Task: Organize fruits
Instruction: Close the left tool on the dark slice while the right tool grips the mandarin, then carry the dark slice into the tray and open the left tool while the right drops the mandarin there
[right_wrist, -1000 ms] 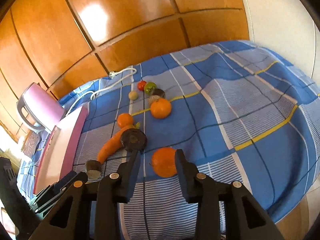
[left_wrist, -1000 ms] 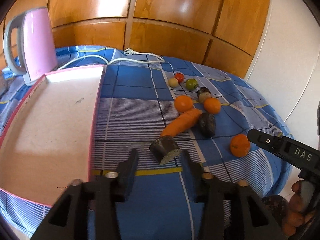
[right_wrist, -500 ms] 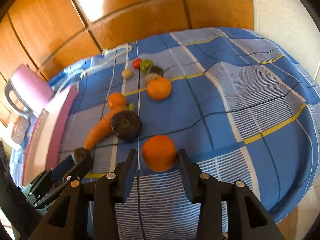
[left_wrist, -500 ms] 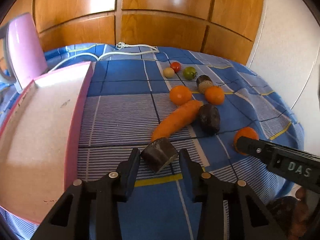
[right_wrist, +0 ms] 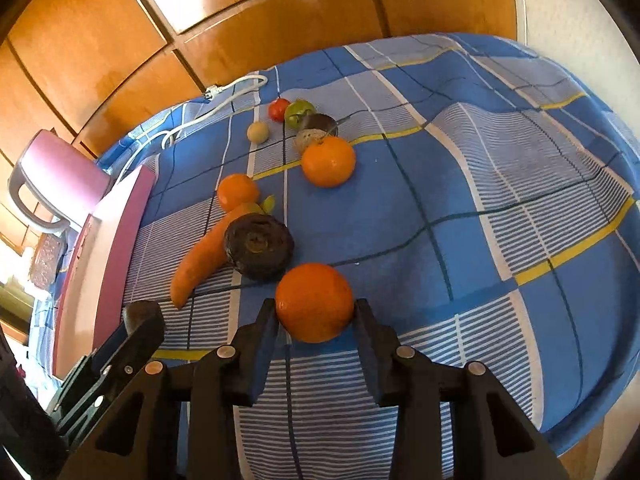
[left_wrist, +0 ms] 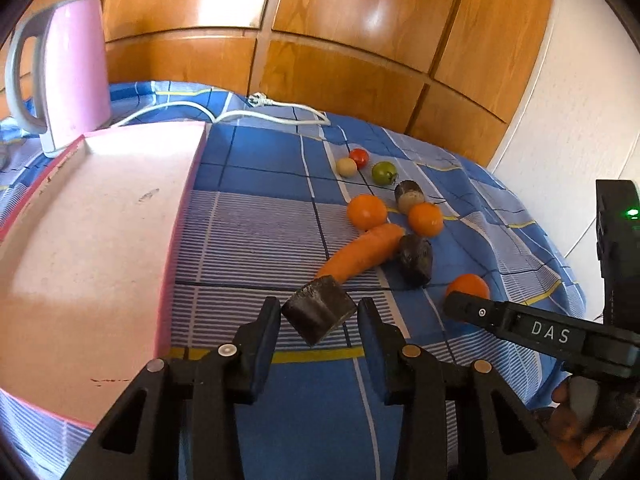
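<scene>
Three oranges sit on the blue checked bed cover [right_wrist: 460,184]. The nearest orange [right_wrist: 314,301] is between the right gripper [right_wrist: 315,320] fingers, which are closing onto it. The left gripper [left_wrist: 319,322] fingers grip a dark chunk [left_wrist: 319,313]. At ten o'clock lies one carrot [right_wrist: 202,256]; the pink tray [left_wrist: 92,240] is at nine.
</scene>
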`<state>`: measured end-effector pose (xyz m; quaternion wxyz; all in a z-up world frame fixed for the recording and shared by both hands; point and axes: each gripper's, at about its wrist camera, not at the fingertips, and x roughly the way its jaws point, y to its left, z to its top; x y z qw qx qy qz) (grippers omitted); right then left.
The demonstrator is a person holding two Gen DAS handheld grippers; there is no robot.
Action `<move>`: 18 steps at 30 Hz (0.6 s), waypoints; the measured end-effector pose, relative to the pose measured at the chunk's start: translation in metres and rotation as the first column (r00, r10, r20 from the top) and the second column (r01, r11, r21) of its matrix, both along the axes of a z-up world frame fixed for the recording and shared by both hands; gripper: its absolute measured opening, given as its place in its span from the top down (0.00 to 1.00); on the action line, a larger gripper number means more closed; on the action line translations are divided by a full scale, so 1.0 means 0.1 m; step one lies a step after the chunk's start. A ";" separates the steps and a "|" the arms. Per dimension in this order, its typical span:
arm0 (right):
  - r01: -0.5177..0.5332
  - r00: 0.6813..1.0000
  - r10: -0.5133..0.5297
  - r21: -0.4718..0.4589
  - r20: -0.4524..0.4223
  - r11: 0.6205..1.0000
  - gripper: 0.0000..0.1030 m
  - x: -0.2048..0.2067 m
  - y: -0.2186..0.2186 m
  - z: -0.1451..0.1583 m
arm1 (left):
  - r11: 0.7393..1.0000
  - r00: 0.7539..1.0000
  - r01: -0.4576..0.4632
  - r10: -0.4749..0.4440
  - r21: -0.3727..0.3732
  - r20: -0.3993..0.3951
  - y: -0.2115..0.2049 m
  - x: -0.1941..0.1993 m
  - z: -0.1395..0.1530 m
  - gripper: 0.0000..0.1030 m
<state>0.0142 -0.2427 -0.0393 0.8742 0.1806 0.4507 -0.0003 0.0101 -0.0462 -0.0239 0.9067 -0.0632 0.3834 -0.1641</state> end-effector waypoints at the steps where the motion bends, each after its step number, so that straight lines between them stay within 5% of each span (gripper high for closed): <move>1: -0.012 1.000 0.012 -0.005 0.013 1.000 0.63 -0.01 0.02 0.02 | 1.000 1.000 -0.002 0.002 0.002 0.008 0.00 -0.01 0.01 0.61; 10: -0.120 0.985 0.130 -0.089 0.115 0.989 0.63 -0.09 0.31 0.16 | 0.997 0.992 -0.056 0.049 0.057 0.118 0.04 -0.18 0.16 0.61; 18: -0.152 0.973 0.170 -0.124 0.155 0.981 0.63 -0.12 0.45 0.21 | 0.983 0.968 -0.180 0.173 0.026 0.180 0.27 -0.22 0.27 0.61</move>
